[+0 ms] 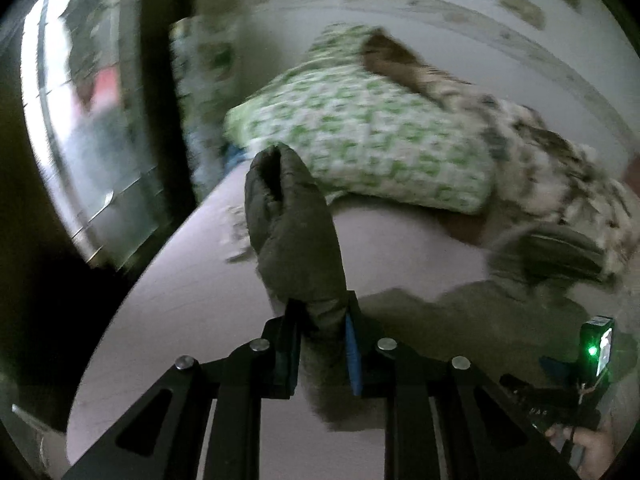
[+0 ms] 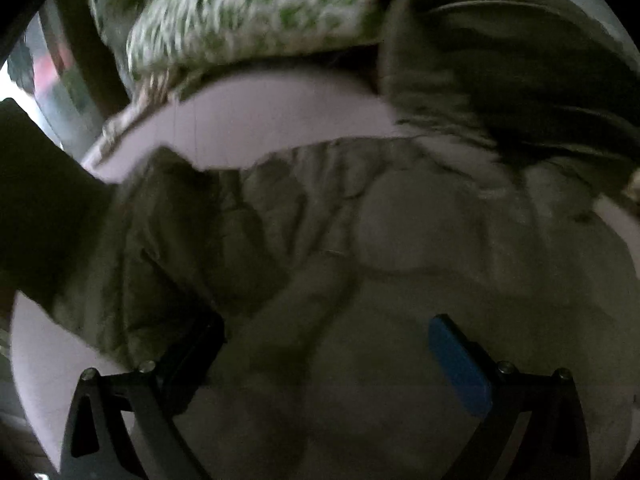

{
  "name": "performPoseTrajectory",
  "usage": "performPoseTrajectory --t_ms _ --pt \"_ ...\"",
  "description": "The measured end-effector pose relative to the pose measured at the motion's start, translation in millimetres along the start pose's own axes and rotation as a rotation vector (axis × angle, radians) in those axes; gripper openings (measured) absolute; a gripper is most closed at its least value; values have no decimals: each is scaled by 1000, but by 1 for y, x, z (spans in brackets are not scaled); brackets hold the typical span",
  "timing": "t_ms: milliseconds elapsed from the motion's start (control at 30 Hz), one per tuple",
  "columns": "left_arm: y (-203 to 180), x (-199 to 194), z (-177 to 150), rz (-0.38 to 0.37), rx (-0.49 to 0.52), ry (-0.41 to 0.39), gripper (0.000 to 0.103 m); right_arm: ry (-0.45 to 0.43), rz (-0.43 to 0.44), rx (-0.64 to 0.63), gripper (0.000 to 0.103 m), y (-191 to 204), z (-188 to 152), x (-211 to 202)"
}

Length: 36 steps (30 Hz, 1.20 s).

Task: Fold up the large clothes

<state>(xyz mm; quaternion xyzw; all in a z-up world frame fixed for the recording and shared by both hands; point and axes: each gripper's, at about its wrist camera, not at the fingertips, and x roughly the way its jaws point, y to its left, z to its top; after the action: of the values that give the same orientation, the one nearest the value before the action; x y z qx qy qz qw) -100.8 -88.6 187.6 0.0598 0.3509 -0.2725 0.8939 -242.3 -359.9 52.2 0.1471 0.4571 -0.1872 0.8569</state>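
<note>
Your left claw (image 1: 320, 344) is clamped tight on a fold of the dark olive padded jacket (image 1: 292, 216), and you've got that piece, a sleeve by the look of it, standing up off the bed (image 1: 168, 312) between the black finger and the blue-padded one (image 1: 354, 356). Beyond it lies pale pinkish sheet, then a green-and-white patterned pillow (image 1: 360, 140) with a brown-and-cream blanket (image 1: 560, 176) bunched beside it, and a window (image 1: 80, 120) off to the left. Low on the right you can see your other tool, green light on, and the hand (image 1: 592, 444) gripping it.

Over on your right claw (image 2: 320, 356), the jaws stand wide apart, blue pad (image 2: 460, 368) on one side, black finger on the other. They hover over the jacket (image 2: 400, 260), which is spread flat on the sheet under them, with nothing pinched. The jacket's darker part is heaped up to the upper right, next to that same pillow (image 2: 248, 12). It's all rather blurred.
</note>
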Motion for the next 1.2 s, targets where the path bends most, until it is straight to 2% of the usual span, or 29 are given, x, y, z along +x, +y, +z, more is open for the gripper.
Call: performPoseTrajectory --t_ms 100,200,433,600,800,833,867,900,967,1100,1200 --pt "-51 -9 4 -76 65 -1 17 -7 -22 11 103 -32 -18 -24" --pt "-98 -10 -1 -119 129 6 17 -10 -61 51 103 -71 -41 -47" --pt "-219 14 -39 -226 242 74 17 1 -134 198 103 -164 -87 -80" --pt "-284 30 -69 -307 275 131 17 -11 -164 278 103 -214 -108 -95" --pt "-344 59 -103 -365 294 227 18 -30 -197 337 103 -251 -128 -106" --pt "-351 64 -110 -368 297 249 20 -33 -201 346 103 -256 -132 -107" --pt "-356 68 -115 -375 296 269 28 -32 -207 360 103 -262 -134 -108" --pt "-360 72 -119 -396 287 297 48 -31 -213 371 103 -267 -137 -109" --pt "-359 74 -126 -466 237 355 71 -30 -225 397 103 -278 -141 -110" --pt "-345 52 -126 -499 200 369 71 -38 -210 416 103 -285 -138 -106" --pt "-321 25 -118 -520 194 330 72 -52 -191 411 103 -280 -135 -105"
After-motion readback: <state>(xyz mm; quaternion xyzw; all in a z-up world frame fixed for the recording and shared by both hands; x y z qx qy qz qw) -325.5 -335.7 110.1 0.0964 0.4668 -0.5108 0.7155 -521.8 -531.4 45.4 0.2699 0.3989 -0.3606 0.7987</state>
